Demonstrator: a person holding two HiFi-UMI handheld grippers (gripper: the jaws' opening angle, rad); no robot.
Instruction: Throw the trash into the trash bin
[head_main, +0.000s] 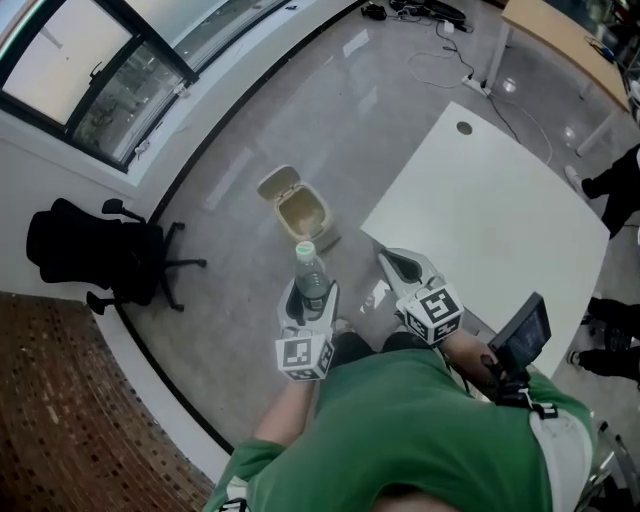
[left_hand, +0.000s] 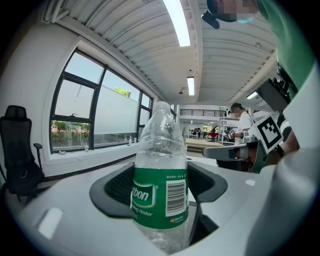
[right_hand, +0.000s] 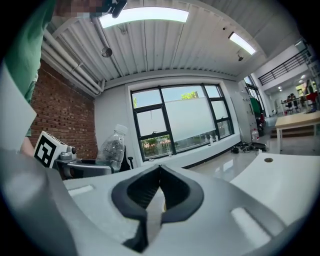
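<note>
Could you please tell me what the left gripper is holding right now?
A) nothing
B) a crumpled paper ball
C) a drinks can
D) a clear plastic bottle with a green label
D: the left gripper view shows the left gripper closed on an upright clear bottle with a green label.

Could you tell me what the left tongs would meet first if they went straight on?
Probably nothing close: holding the bottle, the left tongs aim roughly level, so they would likely pass above the open bin ahead on the floor.
</note>
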